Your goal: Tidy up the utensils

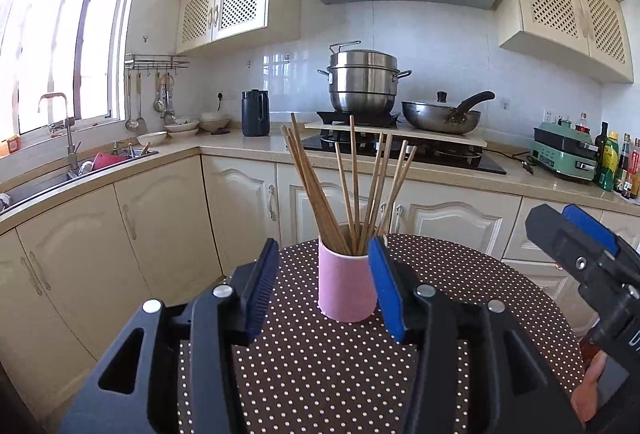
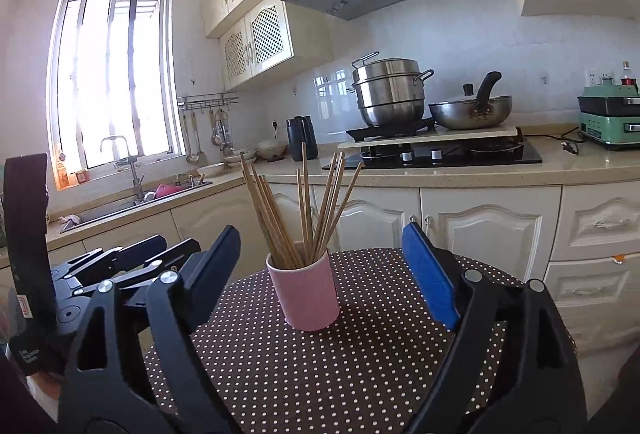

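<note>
A pink cup [image 1: 347,286] stands upright on a round table with a brown polka-dot cloth [image 1: 320,374]. Several wooden chopsticks [image 1: 352,190] stand in it, fanned out. My left gripper [image 1: 326,252] is open and empty, its blue pads either side of the cup's near face, not touching it. In the right wrist view the cup [image 2: 306,294] with the chopsticks [image 2: 300,210] sits between and beyond my open, empty right gripper [image 2: 324,238]. The right gripper also shows in the left wrist view [image 1: 576,230], at the table's right. The left gripper shows in the right wrist view [image 2: 140,250], at left.
Cream kitchen cabinets [image 1: 248,202] stand just behind the table. The counter holds a steel steamer pot [image 1: 362,82], a wok [image 1: 440,116], a dark kettle [image 1: 255,113], a green appliance [image 1: 564,154] and bottles [image 1: 616,162]. A sink [image 1: 80,170] lies at left under the window.
</note>
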`<state>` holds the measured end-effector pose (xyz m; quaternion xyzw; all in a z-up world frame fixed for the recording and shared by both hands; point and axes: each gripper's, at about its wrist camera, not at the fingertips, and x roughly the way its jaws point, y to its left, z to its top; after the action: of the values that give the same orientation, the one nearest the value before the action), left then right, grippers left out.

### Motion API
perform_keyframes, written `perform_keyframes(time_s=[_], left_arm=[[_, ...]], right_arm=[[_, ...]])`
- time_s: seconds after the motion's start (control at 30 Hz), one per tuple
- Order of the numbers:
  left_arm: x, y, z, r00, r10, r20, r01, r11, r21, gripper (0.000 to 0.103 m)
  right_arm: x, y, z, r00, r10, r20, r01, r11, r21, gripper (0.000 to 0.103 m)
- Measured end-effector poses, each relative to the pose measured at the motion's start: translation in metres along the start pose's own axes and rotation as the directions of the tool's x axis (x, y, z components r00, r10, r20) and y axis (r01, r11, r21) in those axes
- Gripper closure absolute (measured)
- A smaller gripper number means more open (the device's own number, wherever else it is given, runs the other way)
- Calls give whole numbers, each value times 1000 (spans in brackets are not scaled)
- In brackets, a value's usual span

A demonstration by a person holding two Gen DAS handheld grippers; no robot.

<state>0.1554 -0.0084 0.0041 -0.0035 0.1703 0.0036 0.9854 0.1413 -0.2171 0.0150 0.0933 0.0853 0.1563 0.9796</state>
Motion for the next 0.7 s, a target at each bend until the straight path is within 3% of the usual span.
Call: perform_keyframes(time_s=[0.23,0.33,0.47,0.7], left_arm=[[-30,-14,-30,999,33,25,-33,999,17,51],[-28,-14,-46,1000,20,9,-20,1000,12,51],[-32,-14,-67,998,36,53,-36,999,3,51],[-26,-17,-83,997,32,68,-33,999,12,51]], right_arm=[[-32,10,-23,993,-100,55,102,994,-44,13],[-34,7,-37,992,-112,64,114,993,-19,13],[-36,3,-53,993,-104,62,104,995,1,13],[-46,2,-75,987,-133,93,133,991,5,13]])
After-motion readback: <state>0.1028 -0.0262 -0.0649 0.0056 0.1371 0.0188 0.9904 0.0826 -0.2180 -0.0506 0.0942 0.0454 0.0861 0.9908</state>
